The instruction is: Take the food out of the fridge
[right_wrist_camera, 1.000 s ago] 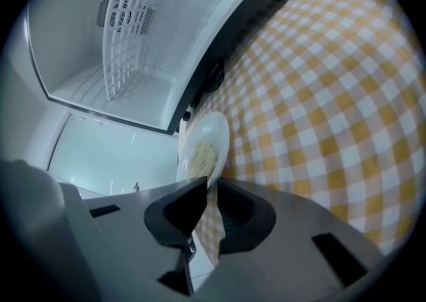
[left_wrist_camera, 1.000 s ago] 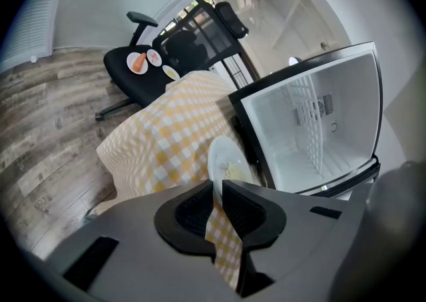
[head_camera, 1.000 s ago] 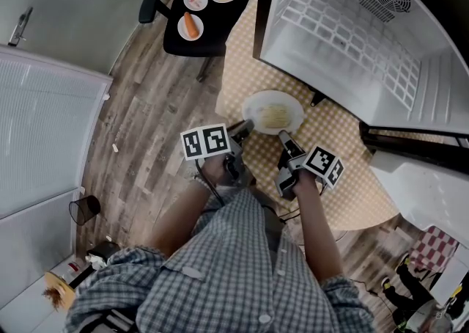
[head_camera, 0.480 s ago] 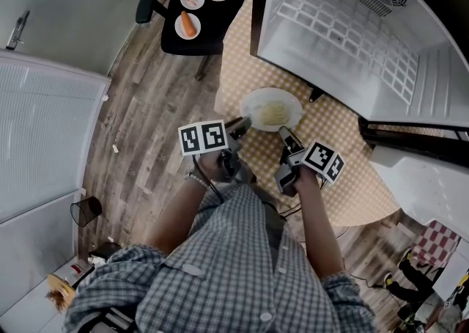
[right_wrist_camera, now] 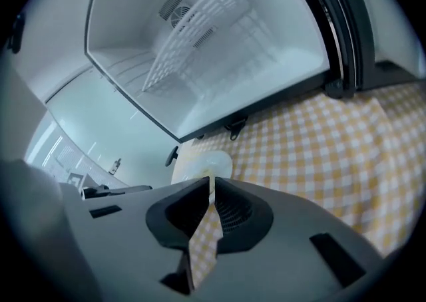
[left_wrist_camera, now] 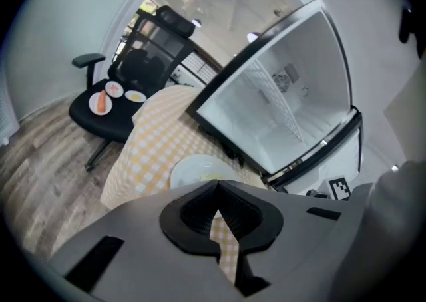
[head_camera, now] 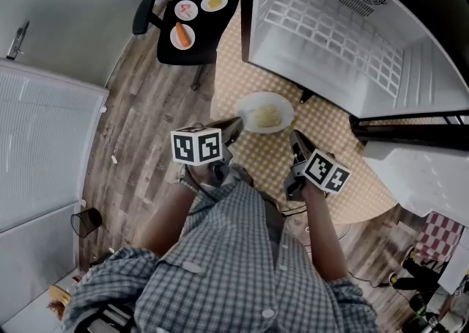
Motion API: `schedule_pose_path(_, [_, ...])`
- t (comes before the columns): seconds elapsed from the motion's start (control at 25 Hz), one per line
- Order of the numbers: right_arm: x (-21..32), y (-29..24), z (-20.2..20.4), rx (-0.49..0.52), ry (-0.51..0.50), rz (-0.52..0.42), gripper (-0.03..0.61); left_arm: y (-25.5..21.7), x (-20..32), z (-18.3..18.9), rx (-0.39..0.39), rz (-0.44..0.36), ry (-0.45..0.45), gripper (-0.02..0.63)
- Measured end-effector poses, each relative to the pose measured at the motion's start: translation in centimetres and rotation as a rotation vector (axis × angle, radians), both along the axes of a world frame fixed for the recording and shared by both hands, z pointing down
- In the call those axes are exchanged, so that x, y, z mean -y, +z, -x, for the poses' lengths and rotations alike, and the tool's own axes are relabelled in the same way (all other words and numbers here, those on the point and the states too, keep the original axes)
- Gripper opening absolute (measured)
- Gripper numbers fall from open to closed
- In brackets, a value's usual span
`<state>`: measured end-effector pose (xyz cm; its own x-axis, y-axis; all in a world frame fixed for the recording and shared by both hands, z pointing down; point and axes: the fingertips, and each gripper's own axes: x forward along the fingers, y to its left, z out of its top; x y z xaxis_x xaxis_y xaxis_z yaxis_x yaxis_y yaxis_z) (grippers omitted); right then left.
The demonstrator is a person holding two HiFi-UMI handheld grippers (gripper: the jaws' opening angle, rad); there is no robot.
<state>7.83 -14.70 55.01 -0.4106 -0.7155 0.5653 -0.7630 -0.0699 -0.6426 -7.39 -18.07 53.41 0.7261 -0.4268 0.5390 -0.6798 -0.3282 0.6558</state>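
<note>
Open fridge (head_camera: 330, 31) dead ahead of both grippers, shelves bare. Just ahead on the checked tablecloth (head_camera: 352, 177): white plate (head_camera: 282, 100) of yellowish food (head_camera: 267, 114). Left gripper (head_camera: 236, 125), right gripper (head_camera: 295, 136): clenched, empty. Likely stiff, slick, breakable; best pinched at opposite rims, held level.

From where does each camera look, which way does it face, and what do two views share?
Head view: on the person's head, facing steeply down at the plate on the checked table; shirt, left claw and right claw show.
Left gripper view: on the left claw, facing fridge and chair over its shut jaws.
Right gripper view: on the right claw, facing the open fridge over its shut jaws.
All three share the plate.
</note>
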Motion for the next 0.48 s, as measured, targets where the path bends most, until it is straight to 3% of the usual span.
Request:
schedule_pose_path(0.24, [-0.3,-4.3,-2.0,-0.272,-0.051,-0.117,0.011,-5.9,0.4,-3.7,-0.067,-0.168,0.118,0.006])
schedule_pose_path(0.48, [-0.7,-9.2,-2.4,-0.418,-0.107,-0.241,0.009,-10.4,0.1,-6.1,0.001,-0.328,0.207,0.005])
